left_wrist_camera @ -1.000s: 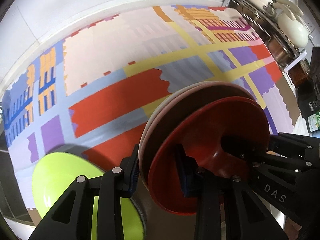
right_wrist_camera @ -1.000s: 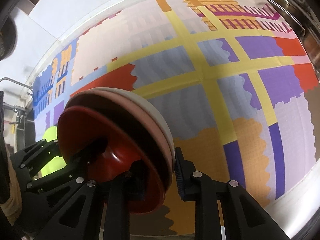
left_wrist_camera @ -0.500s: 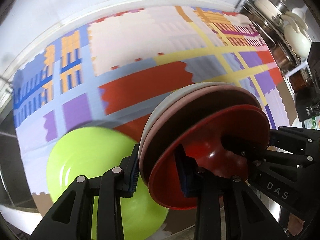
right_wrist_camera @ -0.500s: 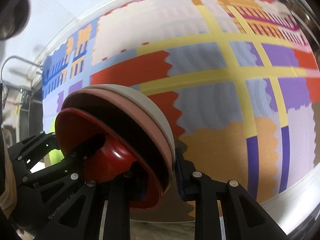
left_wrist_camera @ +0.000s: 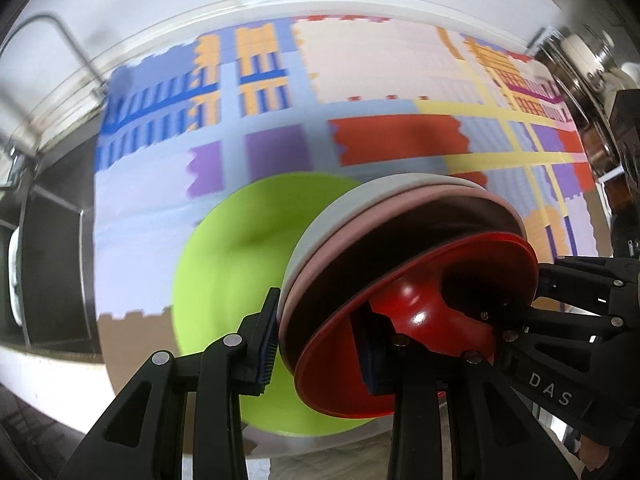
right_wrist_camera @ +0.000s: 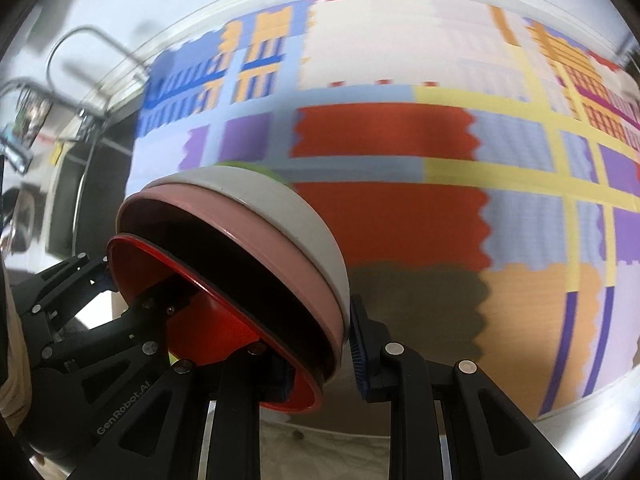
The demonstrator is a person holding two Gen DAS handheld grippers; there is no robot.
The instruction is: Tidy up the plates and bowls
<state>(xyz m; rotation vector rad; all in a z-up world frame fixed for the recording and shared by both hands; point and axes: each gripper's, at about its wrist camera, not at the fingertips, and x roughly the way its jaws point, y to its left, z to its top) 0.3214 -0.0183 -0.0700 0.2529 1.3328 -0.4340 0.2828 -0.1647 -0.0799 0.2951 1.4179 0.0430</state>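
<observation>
A nested stack of bowls (left_wrist_camera: 404, 256), red inside, then black, pink and grey outside, is held tilted in the air between both grippers. My left gripper (left_wrist_camera: 320, 344) is shut on its rim from one side. My right gripper (right_wrist_camera: 320, 352) is shut on the opposite rim; the stack also shows in the right wrist view (right_wrist_camera: 256, 240). A lime green plate (left_wrist_camera: 236, 256) lies flat on the colourful mat (left_wrist_camera: 380, 60), just below and behind the stack. Only a green sliver of the plate (right_wrist_camera: 244, 169) shows in the right wrist view.
A sink with a metal rail (left_wrist_camera: 48, 64) lies to the left of the mat. A rack with pots and lids (left_wrist_camera: 592, 60) stands at the far right. The counter's front edge (right_wrist_camera: 400, 428) runs close below the grippers.
Both grippers have carried the bowl stack leftwards over the mat. The green plate has come from the lower left corner to right under the stack.
</observation>
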